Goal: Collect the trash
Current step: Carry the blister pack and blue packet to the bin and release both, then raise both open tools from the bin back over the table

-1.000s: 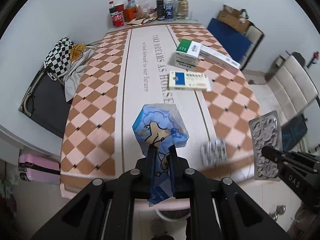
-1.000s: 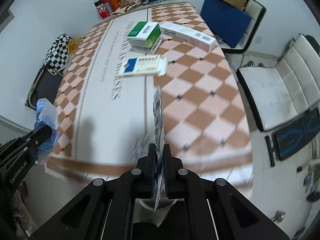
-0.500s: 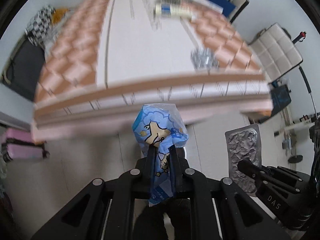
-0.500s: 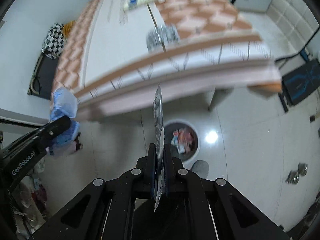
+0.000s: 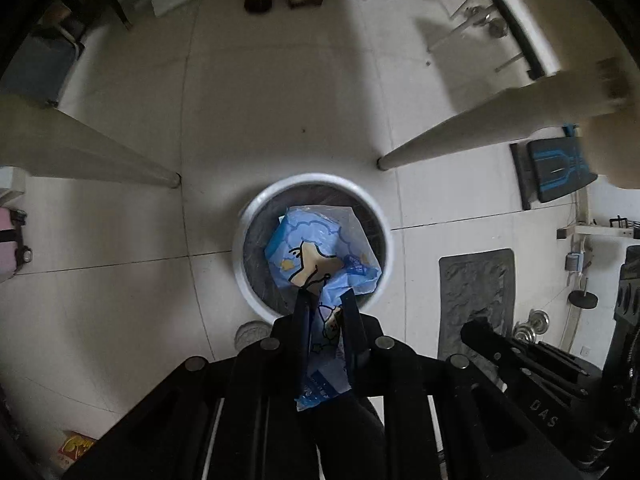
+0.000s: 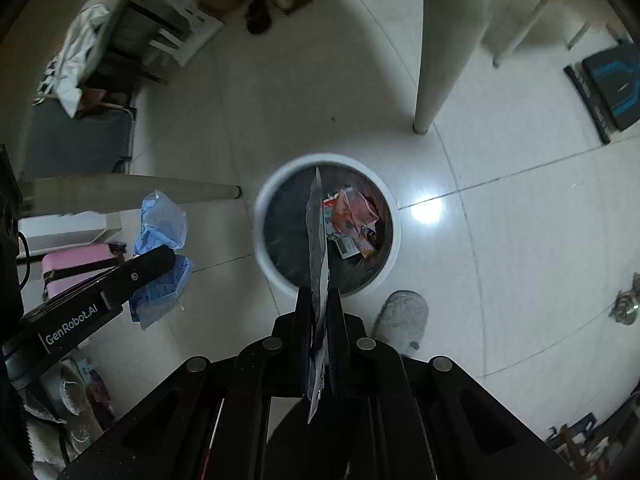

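Observation:
My left gripper (image 5: 325, 300) is shut on a blue cartoon-printed wrapper (image 5: 316, 252) and holds it above the round white-rimmed trash bin (image 5: 248, 216) on the floor. My right gripper (image 6: 319, 294) is shut on a silver pill blister sheet (image 6: 317, 232), seen edge-on, above the same bin (image 6: 268, 196). The bin holds red and white packaging (image 6: 354, 220). The blister sheet also shows in the left wrist view (image 5: 476, 292), to the right of the bin. The wrapper shows in the right wrist view (image 6: 162, 220), left of the bin.
Cream table legs stand on either side beyond the bin (image 5: 460, 132) (image 5: 92, 152). A grey slipper (image 6: 402, 316) lies beside the bin. A pink suitcase (image 6: 80, 260) is at the left, dumbbells (image 5: 536, 322) and a blue-black scale (image 5: 556, 168) at the right. The floor is white tile.
Both grippers have swung down from the table edge to point at the floor. The bin has moved from the bottom of the view to directly beneath both held items.

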